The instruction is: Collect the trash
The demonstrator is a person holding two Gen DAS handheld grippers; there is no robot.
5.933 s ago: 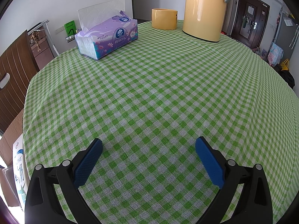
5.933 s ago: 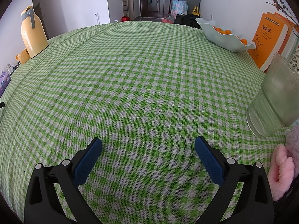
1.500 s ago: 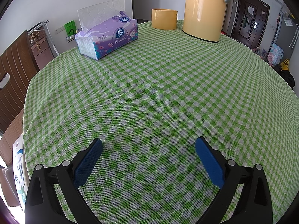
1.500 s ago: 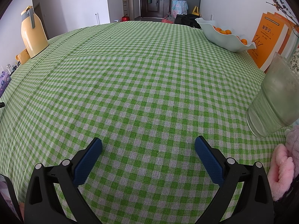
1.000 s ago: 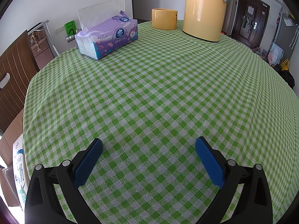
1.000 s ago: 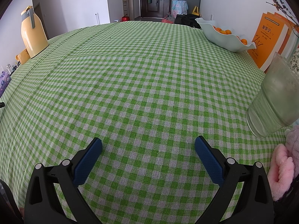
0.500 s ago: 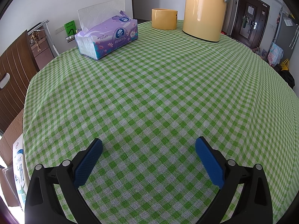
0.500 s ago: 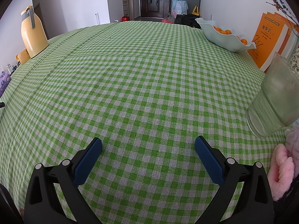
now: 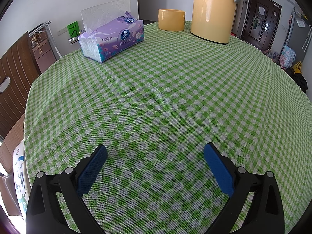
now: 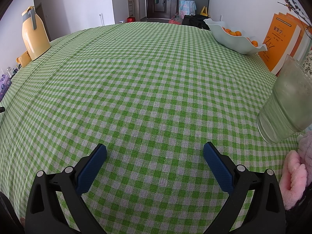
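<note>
- The left gripper [image 9: 155,161], black-framed with blue pads, is parked low over the green-and-white checked tablecloth [image 9: 165,89] with its jaws spread wide and nothing between them. Looks like a ready pose, not a grab.
- Same deal on the right gripper [image 10: 155,161]: jaws wide apart, nothing held, just bare cloth framed between the pads.
- No trash can be made out in either view, so where the task's thing sits can't be told. The collecting is probably not started yet, or a target is being looked for.
- In the left wrist view, a purple soft-pack tissue box [image 9: 112,39] with a white sheet poking up is seen at about 11 o'clock, and a short yellow cup [image 9: 171,19] and tall yellow thermos jug [image 9: 212,9] are parked at 12 to 1 o'clock. All of it is kept along the far rim, likely so the middle stays free.
- In the right wrist view, a cloudy clear plastic tumbler [image 10: 286,105] is stood upright at 3 o'clock, near the right finger, so a wide swing there could tip it.
- A pale wavy fruit bowl [image 10: 234,39] of oranges and orange books [image 10: 278,42] are set at 1 to 2 o'clock, something pink and fluffy [image 10: 294,177] at 4 o'clock.
</note>
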